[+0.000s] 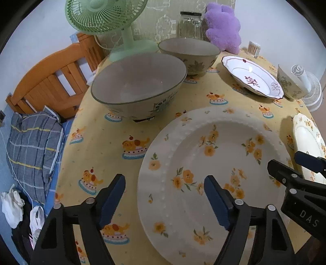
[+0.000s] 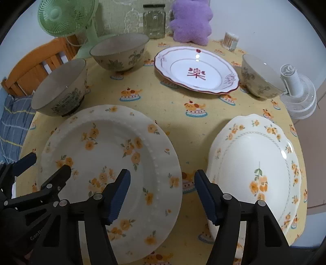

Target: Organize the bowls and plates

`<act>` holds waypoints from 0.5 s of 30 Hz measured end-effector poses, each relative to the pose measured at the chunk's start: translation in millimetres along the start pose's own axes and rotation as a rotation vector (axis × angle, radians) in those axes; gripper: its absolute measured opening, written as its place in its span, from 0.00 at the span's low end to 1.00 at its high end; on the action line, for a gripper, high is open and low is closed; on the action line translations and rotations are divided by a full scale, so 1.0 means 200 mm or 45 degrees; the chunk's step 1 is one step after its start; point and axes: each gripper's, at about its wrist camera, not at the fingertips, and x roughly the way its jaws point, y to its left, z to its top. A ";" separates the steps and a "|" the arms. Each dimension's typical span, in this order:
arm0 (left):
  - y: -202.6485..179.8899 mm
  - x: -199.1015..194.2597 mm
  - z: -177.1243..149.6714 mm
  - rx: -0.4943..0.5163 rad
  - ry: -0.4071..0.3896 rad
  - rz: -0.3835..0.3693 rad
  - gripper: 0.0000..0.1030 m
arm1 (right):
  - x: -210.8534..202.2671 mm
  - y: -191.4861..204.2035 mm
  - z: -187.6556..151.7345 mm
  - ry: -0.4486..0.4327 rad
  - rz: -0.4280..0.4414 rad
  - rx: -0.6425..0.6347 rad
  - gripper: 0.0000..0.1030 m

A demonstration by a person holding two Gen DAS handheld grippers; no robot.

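A cream beaded plate with orange flowers lies on the yellow tablecloth in front. My left gripper stands open astride its left rim, one finger over the cloth and one over the plate. My right gripper is open astride the plate's right rim, beside a scalloped orange-flower plate. Further back sit a red-rimmed plate, a large grey bowl, a leaf-patterned bowl and a third bowl. Each gripper also shows in the other's view: the right gripper, the left gripper.
At the back stand a green fan, a glass jar, a purple plush toy and a cotton-swab pot. A small white fan lies at the right edge. A wooden bed frame and plaid pillow lie left.
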 end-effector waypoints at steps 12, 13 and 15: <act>-0.01 0.07 0.02 -0.020 0.046 -0.001 0.62 | 0.11 0.01 0.03 0.058 0.044 -0.015 0.53; -0.01 0.07 0.02 -0.020 0.047 -0.002 0.62 | 0.11 0.01 0.03 0.057 0.044 -0.016 0.53; -0.01 0.07 0.01 -0.023 0.054 -0.005 0.62 | 0.11 0.01 0.03 0.059 0.041 -0.021 0.53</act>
